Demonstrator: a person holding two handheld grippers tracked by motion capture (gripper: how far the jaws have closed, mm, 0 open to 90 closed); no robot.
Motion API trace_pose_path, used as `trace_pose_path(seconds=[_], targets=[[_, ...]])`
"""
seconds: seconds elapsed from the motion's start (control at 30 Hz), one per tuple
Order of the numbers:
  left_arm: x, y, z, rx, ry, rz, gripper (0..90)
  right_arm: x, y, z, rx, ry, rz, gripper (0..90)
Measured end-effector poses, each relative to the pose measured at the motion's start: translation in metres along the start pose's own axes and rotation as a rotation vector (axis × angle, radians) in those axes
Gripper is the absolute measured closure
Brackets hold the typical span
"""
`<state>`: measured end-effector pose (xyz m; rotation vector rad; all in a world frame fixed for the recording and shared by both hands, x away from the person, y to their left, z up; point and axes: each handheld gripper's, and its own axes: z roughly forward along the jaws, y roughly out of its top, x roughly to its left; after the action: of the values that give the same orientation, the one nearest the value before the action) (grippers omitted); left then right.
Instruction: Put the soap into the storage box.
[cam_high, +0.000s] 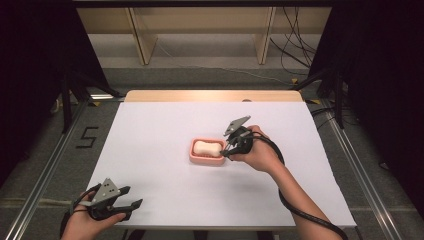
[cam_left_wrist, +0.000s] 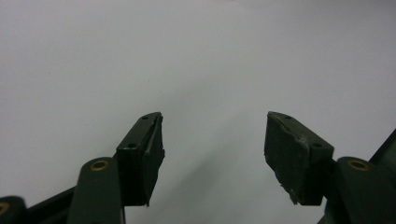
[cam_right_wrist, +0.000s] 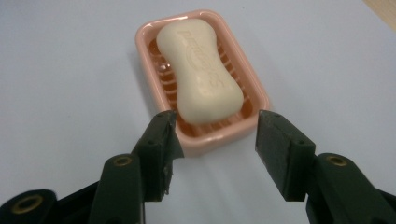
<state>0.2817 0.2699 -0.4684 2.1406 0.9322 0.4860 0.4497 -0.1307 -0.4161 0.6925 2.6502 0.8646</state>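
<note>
Cream soap (cam_right_wrist: 201, 77) in pink dish (cam_right_wrist: 252, 88) lies just beyond the released right tool (cam_right_wrist: 215, 140)

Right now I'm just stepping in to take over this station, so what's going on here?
A person works at a white table with a gripper in each hand. A bar of soap lies in a pink soap dish near the middle. The right gripper sits at the dish's near end, jaws open, nothing between them and not gripping the soap. The left gripper rests open at the table's near left corner, holding nothing.
</note>
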Motion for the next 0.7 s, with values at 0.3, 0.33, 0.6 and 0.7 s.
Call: trace_pose_path(seconds=[0.3, 0.33, 0.6, 0.7], targets=[[-0.001, 0.000, 0.001, -0.004, 0.003, -0.005, 37.0, -0.006, -0.034, -0.023, -0.023, -0.015, 0.109, 48.2], [0.000, 0.000, 0.000, -0.004, 0.004, 0.010, 36.9, -0.008, -0.039, -0.026, -0.010, -0.013, 0.119, 48.2], [0.001, 0.001, 0.002, -0.039, 0.017, 0.019, 37.0, -0.016, -0.067, -0.040, -0.034, -0.037, 0.163, 47.5], [0.001, 0.001, 0.001, -0.019, 0.013, 0.016, 37.0, -0.016, -0.078, -0.042, -0.044, -0.048, 0.187, 47.3]])
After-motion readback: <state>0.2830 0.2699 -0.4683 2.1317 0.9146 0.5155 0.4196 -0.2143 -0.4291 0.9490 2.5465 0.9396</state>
